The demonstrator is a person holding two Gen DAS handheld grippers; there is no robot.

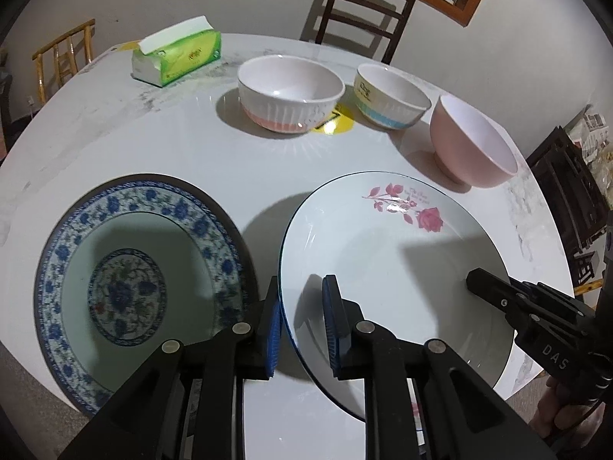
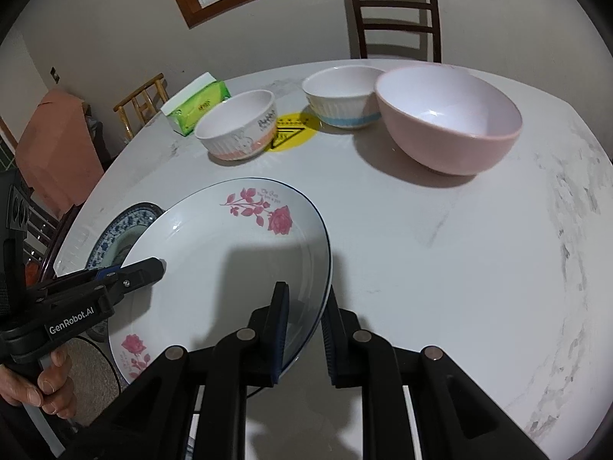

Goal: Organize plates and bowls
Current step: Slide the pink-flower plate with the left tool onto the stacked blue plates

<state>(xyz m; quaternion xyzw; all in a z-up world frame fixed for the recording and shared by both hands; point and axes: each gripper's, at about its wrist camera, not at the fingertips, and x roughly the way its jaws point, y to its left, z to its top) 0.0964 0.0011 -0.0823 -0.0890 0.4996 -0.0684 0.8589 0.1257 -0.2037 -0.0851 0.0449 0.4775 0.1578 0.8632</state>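
Plates first: blue plate [image 1: 145,264] lies flat at the table's [image 1: 153,145] left edge. Beside it, the rose plate [image 1: 383,253] hangs tilted above the table, left gripper [image 1: 302,318] clenched on its left rim, right gripper [image 2: 304,329] clenched on its right rim. Behind stand three bowls: peach-banded [image 1: 289,92], blue-banded [image 1: 390,96], pink [image 1: 471,142].
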